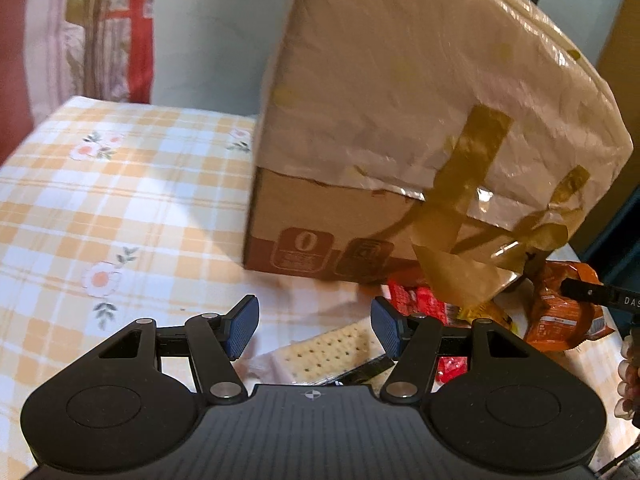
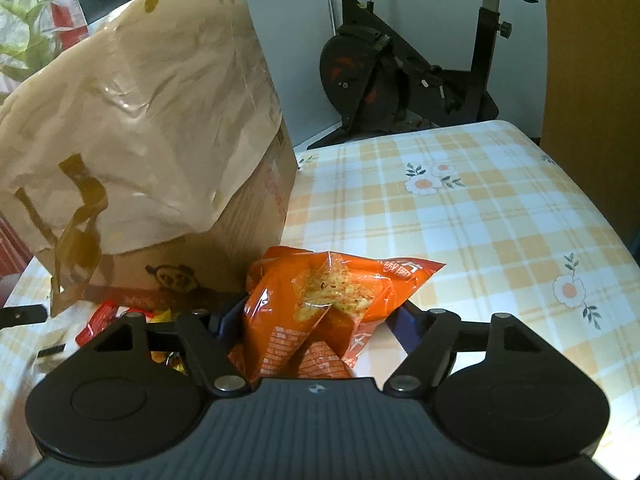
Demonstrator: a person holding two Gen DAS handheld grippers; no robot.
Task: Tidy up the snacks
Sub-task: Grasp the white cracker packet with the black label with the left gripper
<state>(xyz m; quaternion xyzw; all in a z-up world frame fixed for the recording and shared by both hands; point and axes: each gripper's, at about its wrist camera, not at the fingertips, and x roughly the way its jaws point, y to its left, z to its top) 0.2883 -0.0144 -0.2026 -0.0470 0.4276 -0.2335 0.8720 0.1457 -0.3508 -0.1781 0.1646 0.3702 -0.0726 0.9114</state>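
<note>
Right claw (image 2: 316, 320): we see its blue pads on either side of an orange snack bag (image 2: 332, 300), and the bag fills the gap between them; the pads appear to press its sides, so we read this as a grip on the bag. A clear window in the bag shows seasoned chips. The bag sits low over the table (image 2: 480, 220), which wears a yellow-and-white checked cloth with small flowers.

Left claw (image 1: 314, 328): jaws stand about half apart with nothing between the pads. Just beyond its tips lies a cracker packet (image 1: 336, 352), pale with rows of dots. Right of that we note red wrappers (image 1: 416, 298) and the same orange snack bag near the right edge.

Behind the snacks stands a cardboard box (image 1: 320, 220), its top draped in crinkled tan paper (image 1: 420, 80) with strips of brown tape (image 1: 468, 176) hanging loose over the front. In the right view the box sits left of the bag, touching or nearly so.

Far right, beyond the table, an exercise bike (image 2: 400, 72) stands against a pale wall.
</note>
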